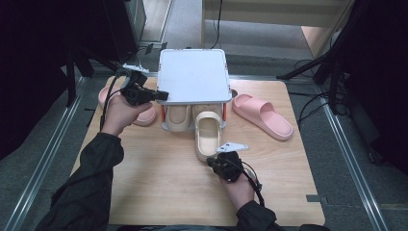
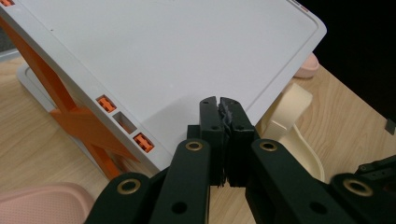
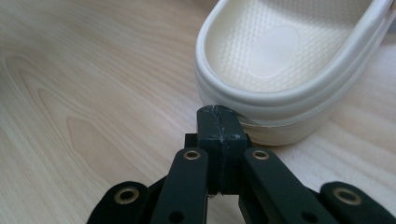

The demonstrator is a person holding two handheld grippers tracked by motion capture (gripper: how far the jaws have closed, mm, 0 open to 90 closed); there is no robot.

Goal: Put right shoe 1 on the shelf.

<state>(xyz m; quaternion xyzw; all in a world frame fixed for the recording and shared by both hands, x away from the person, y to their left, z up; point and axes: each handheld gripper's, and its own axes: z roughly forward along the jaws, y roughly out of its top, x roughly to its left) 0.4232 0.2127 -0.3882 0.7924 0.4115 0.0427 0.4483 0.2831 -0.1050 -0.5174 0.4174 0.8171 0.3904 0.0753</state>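
Observation:
A white shoe rack [image 1: 192, 77] with orange struts [image 2: 79, 121] stands at the table's far middle. One cream slipper [image 1: 177, 118] lies under its shelf. A second cream slipper [image 1: 208, 134] sticks out toward me, toe under the shelf. My left gripper [image 1: 163, 95] is shut with nothing held, its tips [image 2: 219, 105] against the rack's top [image 2: 163, 51] at the left front corner. My right gripper [image 1: 214, 161] is shut and empty, tips [image 3: 218, 112] touching the heel rim of the protruding cream slipper [image 3: 280, 56].
A pink slipper [image 1: 262, 115] lies on the wooden table [image 1: 159, 183] right of the rack. Another pink slipper [image 1: 144, 115] lies left of it, partly behind my left hand. Metal rails run along both table sides.

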